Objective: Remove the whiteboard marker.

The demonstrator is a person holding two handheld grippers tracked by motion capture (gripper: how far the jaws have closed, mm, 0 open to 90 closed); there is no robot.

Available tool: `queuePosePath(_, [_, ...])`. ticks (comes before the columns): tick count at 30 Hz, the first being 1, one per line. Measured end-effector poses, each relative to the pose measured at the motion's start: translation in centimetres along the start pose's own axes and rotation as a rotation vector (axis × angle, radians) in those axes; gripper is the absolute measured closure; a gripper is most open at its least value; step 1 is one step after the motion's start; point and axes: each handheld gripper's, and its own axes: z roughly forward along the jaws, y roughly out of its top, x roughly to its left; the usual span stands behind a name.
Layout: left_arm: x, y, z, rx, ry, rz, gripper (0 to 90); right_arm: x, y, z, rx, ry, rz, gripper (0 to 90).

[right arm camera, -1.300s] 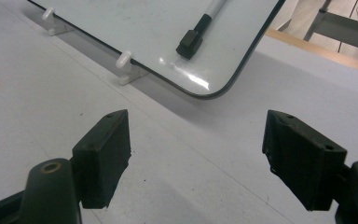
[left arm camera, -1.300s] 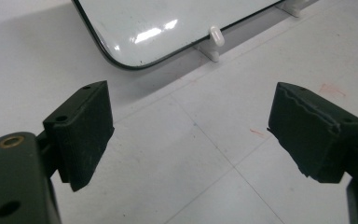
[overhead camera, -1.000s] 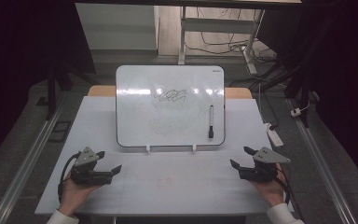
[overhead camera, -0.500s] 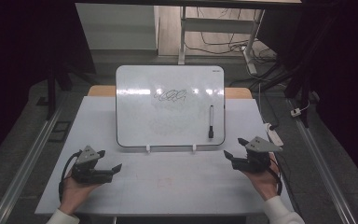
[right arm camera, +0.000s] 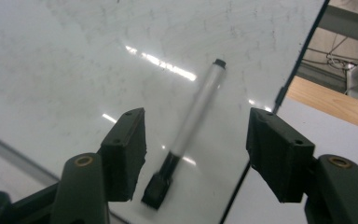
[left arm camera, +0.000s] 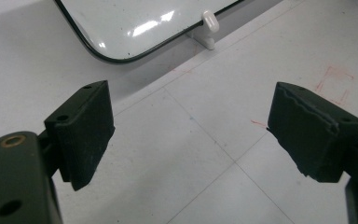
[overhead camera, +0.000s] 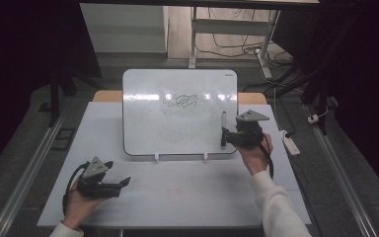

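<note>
Surroundings of a white tabletop [overhead camera: 177,197]

The tabletop is seen to be covered in white sheets marked by faint seams and red pencil marks [left arm camera: 333,84]. A wooden edge [overhead camera: 252,98] is exposed at its far side. A white power strip [overhead camera: 291,142] is laid on the grey floor [overhead camera: 24,148] to the right, a metal rail [overhead camera: 343,177] is run alongside, and cables [overhead camera: 232,49] are strewn under a metal frame [overhead camera: 193,34] beyond.

Whiteboard [overhead camera: 177,123] at table [overhead camera: 187,197] rear-centre; marker [overhead camera: 223,129] on its right edge. Right gripper [overhead camera: 225,136] at the marker, left gripper [overhead camera: 123,183] front-left, before the board.
</note>
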Motion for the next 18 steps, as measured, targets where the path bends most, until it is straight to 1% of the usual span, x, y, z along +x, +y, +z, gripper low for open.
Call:
queuePosePath(2, [0.0, 0.0, 0.0, 0.002, 0.001, 0.004, 15.1, 0.1, 0.5, 0.9, 0.016, -0.012, 0.018, 41.0])
queuePosePath(5, [0.0, -0.1, 0.1, 0.006, 0.001, 0.007, 15.0, 0.0, 1.1, 2.1, 0.034, -0.045, 0.02, 46.5])
queuePosePath(9, [-0.1, -0.1, 0.2, 0.008, 0.001, 0.011, 14.9, -0.3, 1.8, 3.5, 0.05, -0.062, 0.058, 53.1])
queuePosePath(10, [-0.1, -0.1, 0.2, 0.009, 0.001, 0.013, 14.9, -0.3, 1.8, 3.5, 0.05, -0.062, 0.058, 53.1])
queuePosePath(11, [-0.1, -0.1, 0.3, 0.01, 0.001, 0.017, 14.8, -0.3, 2.0, 4.0, 0.051, -0.072, 0.065, 56.1])
queuePosePath(14, [-0.1, -0.1, 0.3, 0.012, 0.0, 0.02, 14.9, -0.1, 2.3, 4.6, 0.061, -0.08, 0.063, 59.8])
queuePosePath(18, [0.0, -0.2, 0.4, 0.012, 0.0, 0.02, 14.9, 0.4, 2.7, 5.3, 0.079, -0.106, 0.047, 66.2])
